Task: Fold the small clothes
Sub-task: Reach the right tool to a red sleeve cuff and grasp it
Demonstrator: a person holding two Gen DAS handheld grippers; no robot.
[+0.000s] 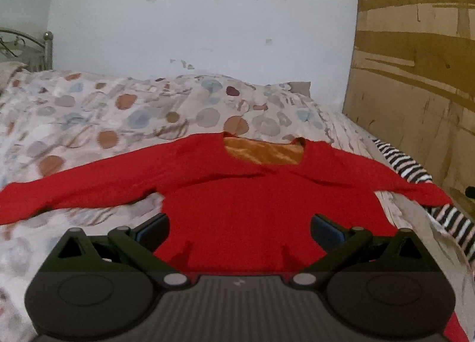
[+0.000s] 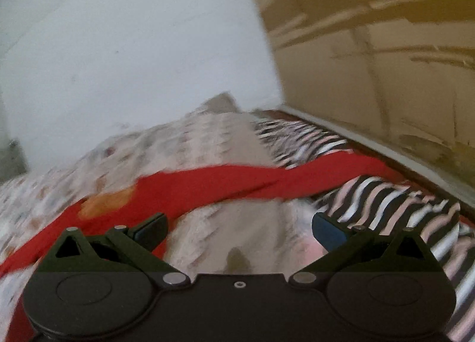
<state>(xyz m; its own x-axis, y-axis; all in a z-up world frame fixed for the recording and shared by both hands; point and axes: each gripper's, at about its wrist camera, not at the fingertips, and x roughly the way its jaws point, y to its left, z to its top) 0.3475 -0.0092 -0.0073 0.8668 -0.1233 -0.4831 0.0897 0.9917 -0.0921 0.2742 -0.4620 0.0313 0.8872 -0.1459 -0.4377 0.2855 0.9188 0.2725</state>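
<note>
A red long-sleeved top (image 1: 237, 193) lies flat on the bed, sleeves spread left and right, orange lining at its neckline (image 1: 264, 153). My left gripper (image 1: 240, 229) is open and empty, hovering over the top's lower body. In the blurred right wrist view, my right gripper (image 2: 240, 230) is open and empty above bare bedsheet, just in front of the top's right sleeve (image 2: 237, 183). The sleeve's end lies over a striped garment (image 2: 386, 202).
The bed has a spotted sheet (image 1: 118, 110). A black, white and pink striped garment (image 1: 415, 172) lies at the bed's right edge. A cardboard panel (image 1: 415, 59) stands on the right, a white wall (image 1: 207, 15) behind, a metal bedframe (image 1: 29, 47) far left.
</note>
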